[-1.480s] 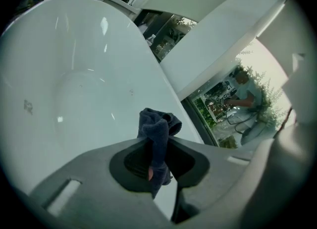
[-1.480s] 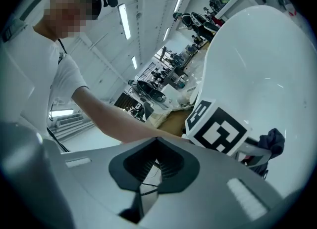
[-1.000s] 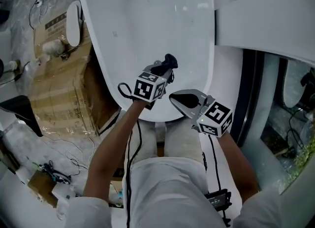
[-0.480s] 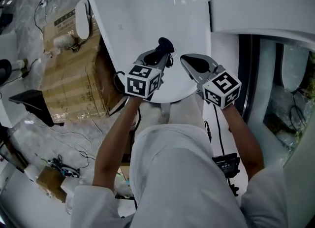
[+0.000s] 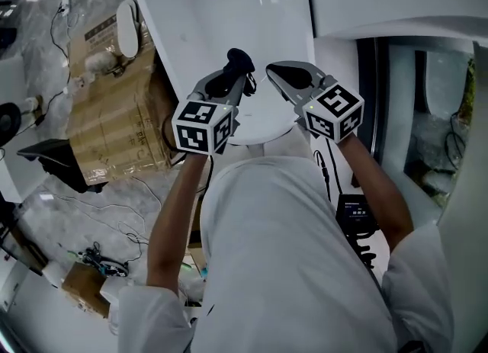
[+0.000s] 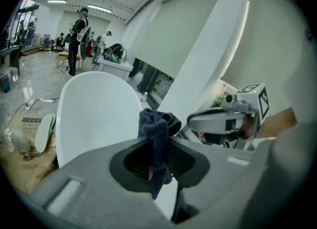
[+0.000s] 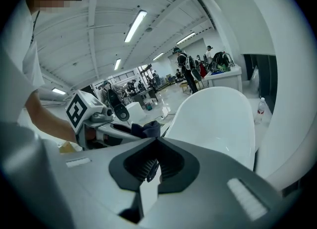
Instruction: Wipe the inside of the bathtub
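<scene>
The white oval bathtub (image 5: 229, 8) lies ahead of me, its near end under both grippers. My left gripper (image 5: 242, 77) is shut on a dark blue cloth (image 5: 239, 60), held up above the tub's near rim. In the left gripper view the cloth (image 6: 157, 124) bunches above the left gripper (image 6: 159, 141) and hangs down between its jaws, with the tub (image 6: 94, 114) beyond. My right gripper (image 5: 271, 68) is shut and holds nothing, just right of the cloth. In the right gripper view the right gripper (image 7: 156, 140) shows its jaws together, with the cloth (image 7: 148, 129) and the tub (image 7: 218, 119) past them.
Cardboard boxes (image 5: 114, 107) stand against the tub's left side, with a white oval lid (image 5: 128, 20) on top. Cables (image 5: 99, 256) lie on the floor at lower left. A broad white panel (image 5: 396, 1) crosses the upper right. People stand far off in the hall (image 6: 79, 30).
Both grippers have risen from the tub's near end and now appear larger and higher. The cloth stayed in the left gripper. The person's body fills more of the head view.
</scene>
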Motion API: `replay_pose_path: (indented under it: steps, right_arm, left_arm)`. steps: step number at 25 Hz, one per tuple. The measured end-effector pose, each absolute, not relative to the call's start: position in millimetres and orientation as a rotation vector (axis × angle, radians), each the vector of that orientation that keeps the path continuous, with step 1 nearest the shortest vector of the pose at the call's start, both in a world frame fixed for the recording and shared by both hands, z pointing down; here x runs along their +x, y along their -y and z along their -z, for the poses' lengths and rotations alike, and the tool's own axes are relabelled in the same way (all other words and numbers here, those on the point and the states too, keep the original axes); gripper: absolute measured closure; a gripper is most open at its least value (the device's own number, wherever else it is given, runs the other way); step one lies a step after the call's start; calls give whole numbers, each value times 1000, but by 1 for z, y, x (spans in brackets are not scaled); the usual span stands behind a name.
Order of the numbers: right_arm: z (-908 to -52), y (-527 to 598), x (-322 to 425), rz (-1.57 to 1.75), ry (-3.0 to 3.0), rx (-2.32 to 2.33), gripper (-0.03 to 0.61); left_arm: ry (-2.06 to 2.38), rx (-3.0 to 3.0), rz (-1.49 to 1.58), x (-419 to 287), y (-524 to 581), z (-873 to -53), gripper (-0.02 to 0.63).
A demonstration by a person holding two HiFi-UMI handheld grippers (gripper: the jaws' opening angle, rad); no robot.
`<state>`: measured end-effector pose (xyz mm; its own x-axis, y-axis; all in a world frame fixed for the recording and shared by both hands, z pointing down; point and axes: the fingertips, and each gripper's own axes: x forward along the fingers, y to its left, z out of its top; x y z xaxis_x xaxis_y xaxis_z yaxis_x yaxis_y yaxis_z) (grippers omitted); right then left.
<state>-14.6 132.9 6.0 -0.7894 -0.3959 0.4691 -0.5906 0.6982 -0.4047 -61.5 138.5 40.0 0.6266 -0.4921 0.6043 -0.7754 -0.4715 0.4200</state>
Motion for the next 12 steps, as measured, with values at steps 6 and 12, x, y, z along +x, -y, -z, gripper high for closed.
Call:
replay_pose_path:
  steps: [6,12]
  right_arm:
    - [34,-129,-11,-761,2616,738,572]
    - [79,-126,-13,-706,2678,774,572]
  left_arm:
    - [1051,2202,-517,-64,-134,6,554]
    - [1109,2228,-464,-67,-138,52,554]
